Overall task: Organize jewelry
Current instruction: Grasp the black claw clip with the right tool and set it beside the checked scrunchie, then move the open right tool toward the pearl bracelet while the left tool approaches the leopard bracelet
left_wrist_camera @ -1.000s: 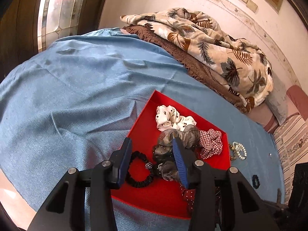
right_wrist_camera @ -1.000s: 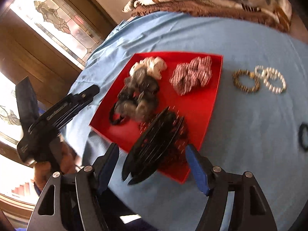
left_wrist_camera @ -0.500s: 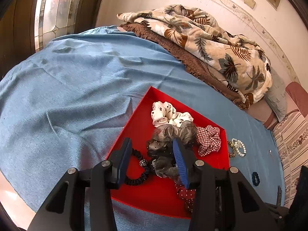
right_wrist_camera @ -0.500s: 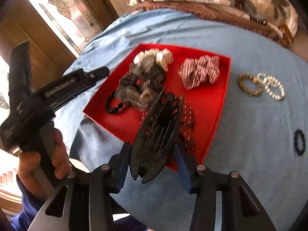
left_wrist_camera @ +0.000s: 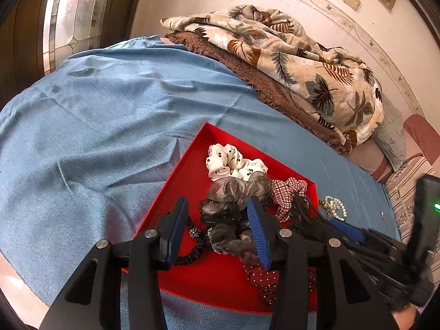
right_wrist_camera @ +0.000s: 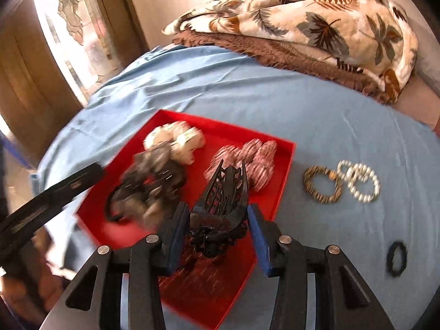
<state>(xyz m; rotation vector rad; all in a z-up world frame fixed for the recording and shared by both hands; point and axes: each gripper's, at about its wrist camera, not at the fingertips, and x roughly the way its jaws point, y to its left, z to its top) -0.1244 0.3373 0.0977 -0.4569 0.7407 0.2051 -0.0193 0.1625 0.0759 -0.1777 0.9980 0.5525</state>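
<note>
A black claw clip (right_wrist_camera: pixel 220 209) is gripped between the pads of the right gripper (right_wrist_camera: pixel 218 229), its hinge end seated low between the jaws and its teeth pointing forward, away from the camera. The clip's long axis is thus aligned with the fingers, and the clip is held above the near edge of the red tray (right_wrist_camera: pixel 286 165). The left gripper (left_wrist_camera: pixel 217 232) is held part-open with nothing between its pads; it hangs over the tray's near side, above a grey scrunchie (left_wrist_camera: pixel 236 192) and a black beaded hair tie (left_wrist_camera: pixel 192 244). Farther in, a white dotted scrunchie (left_wrist_camera: pixel 233 162) and a red checked scrunchie (left_wrist_camera: pixel 286 192) lie inside the tray. Outside it, to the right on the blue bedspread (right_wrist_camera: pixel 247 96), a bronze bracelet (right_wrist_camera: pixel 321 184) touches a pearl bracelet (right_wrist_camera: pixel 360 181); a black ring tie (right_wrist_camera: pixel 396 258) lies apart, nearer. These loose items are judged closer to the right hand. The clip is judged releasable straight down into the tray.
</note>
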